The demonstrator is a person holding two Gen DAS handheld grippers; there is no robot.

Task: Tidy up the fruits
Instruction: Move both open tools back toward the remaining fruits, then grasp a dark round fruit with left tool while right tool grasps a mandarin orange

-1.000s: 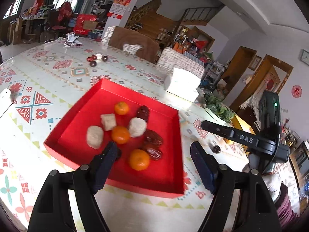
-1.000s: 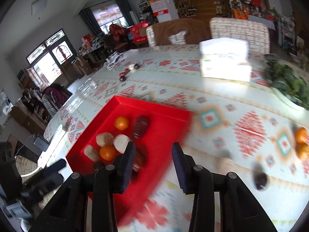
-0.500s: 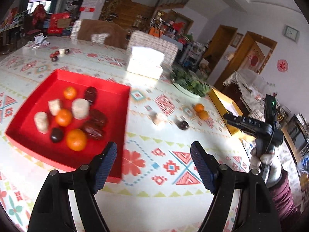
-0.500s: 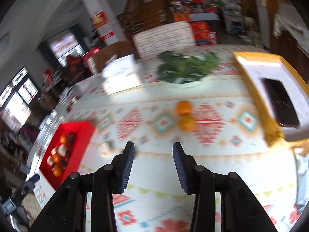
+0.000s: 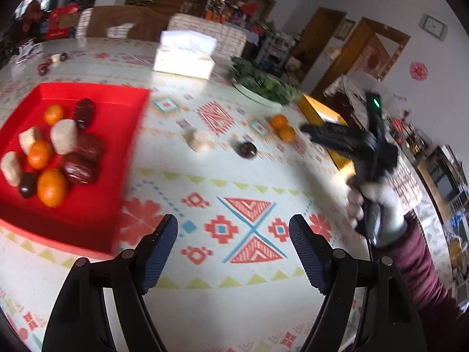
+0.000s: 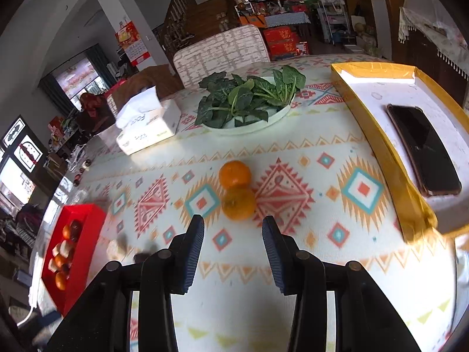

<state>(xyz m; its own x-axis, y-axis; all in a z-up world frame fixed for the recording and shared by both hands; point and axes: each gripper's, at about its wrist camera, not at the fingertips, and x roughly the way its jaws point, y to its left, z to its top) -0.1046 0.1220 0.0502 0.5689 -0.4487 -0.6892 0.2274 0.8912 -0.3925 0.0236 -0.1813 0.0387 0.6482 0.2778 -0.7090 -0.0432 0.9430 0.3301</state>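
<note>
A red tray [image 5: 117, 99] at the left holds several oranges, dark dates and pale lumps; it also shows far left as the red tray [image 6: 88, 220]. Loose on the patterned cloth lie two oranges [image 5: 282, 127], a dark date [image 5: 247, 149] and a pale lump [image 5: 202, 140]. In the right wrist view the two oranges [image 6: 236, 189] touch each other just beyond my right gripper [image 6: 233, 252], which is open and empty. My left gripper [image 5: 233, 249] hangs open and empty over bare cloth, right of the tray. The right gripper [image 5: 337, 136] is seen held by a gloved hand.
A tissue box [image 6: 146, 126] and a plate of green leaves [image 6: 246, 99] stand at the back. A yellow-edged box [image 6: 381, 146] with a black phone [image 6: 422, 152] in it sits at the right. Chairs line the far table edge.
Both grippers have swung right, away from the red tray. The right one now faces the two loose oranges; the left one has left the tray and hangs over open cloth.
</note>
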